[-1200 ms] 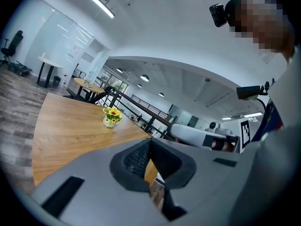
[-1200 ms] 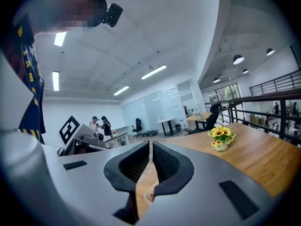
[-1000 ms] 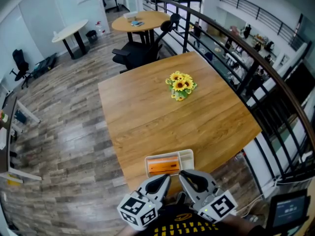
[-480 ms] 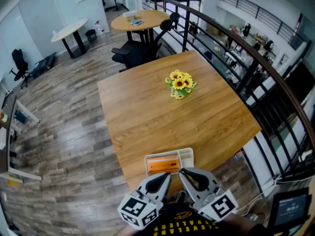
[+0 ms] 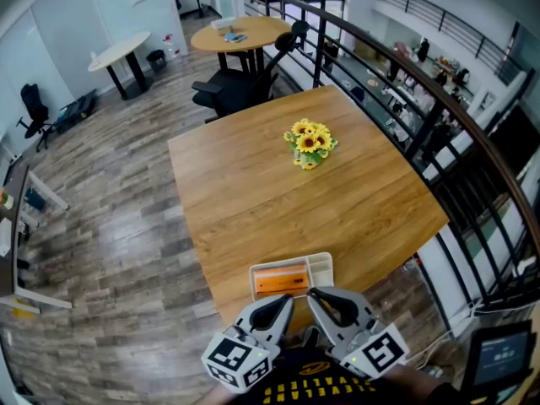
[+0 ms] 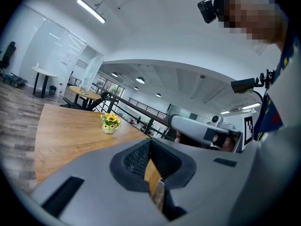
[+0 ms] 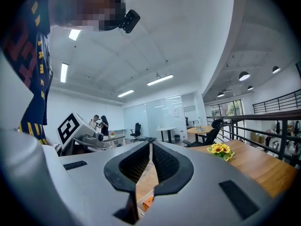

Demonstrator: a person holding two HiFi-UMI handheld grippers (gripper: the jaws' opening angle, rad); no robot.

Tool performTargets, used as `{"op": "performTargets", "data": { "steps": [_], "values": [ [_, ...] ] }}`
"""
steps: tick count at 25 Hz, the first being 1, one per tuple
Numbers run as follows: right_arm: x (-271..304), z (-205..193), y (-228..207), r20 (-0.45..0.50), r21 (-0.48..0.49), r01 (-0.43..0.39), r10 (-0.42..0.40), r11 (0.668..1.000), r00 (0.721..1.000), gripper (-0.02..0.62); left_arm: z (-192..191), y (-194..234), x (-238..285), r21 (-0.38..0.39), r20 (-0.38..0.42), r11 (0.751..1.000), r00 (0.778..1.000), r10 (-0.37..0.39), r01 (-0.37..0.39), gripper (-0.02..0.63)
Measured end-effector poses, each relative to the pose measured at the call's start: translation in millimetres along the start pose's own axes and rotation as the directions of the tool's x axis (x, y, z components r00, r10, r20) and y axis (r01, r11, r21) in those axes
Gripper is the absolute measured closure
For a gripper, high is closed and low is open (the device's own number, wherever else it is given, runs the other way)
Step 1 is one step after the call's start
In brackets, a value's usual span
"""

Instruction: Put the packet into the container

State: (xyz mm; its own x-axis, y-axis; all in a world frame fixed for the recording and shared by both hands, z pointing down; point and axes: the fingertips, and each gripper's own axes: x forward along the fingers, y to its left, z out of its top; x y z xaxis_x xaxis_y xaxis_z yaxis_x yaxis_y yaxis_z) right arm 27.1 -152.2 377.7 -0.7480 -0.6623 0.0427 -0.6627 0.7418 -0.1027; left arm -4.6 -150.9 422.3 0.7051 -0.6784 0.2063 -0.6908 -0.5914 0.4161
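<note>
Orange packet (image 5: 280, 286) already lies inside white container (image 5: 321, 267), at middle of table (image 5: 253, 184) near edge. Your left tool (image 5: 283, 305) and right tool (image 5: 315, 298) are both closed and empty, just short of container. Task looks done. Next move: keep clear, nothing to grasp.

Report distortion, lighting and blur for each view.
Head view: fisheye bows the railing and the table edges; even light, sharp. Left gripper view: black round vignette, bright ceiling strip, sunflowers crisp. Right gripper view: same vignette, ceiling light glaring mildly.
</note>
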Motion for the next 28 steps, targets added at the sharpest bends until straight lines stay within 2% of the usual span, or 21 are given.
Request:
{"op": "performTargets", "data": {
  "steps": [28],
  "values": [
    [0.0, -10.4, 2.2, -0.018, 0.026, -0.008, 0.008, 1.0, 1.0, 0.566, -8.9, -0.2, 2.7, -0.015, -0.018, 1.0, 1.0, 0.002, -0.003, 0.606]
  ]
}}
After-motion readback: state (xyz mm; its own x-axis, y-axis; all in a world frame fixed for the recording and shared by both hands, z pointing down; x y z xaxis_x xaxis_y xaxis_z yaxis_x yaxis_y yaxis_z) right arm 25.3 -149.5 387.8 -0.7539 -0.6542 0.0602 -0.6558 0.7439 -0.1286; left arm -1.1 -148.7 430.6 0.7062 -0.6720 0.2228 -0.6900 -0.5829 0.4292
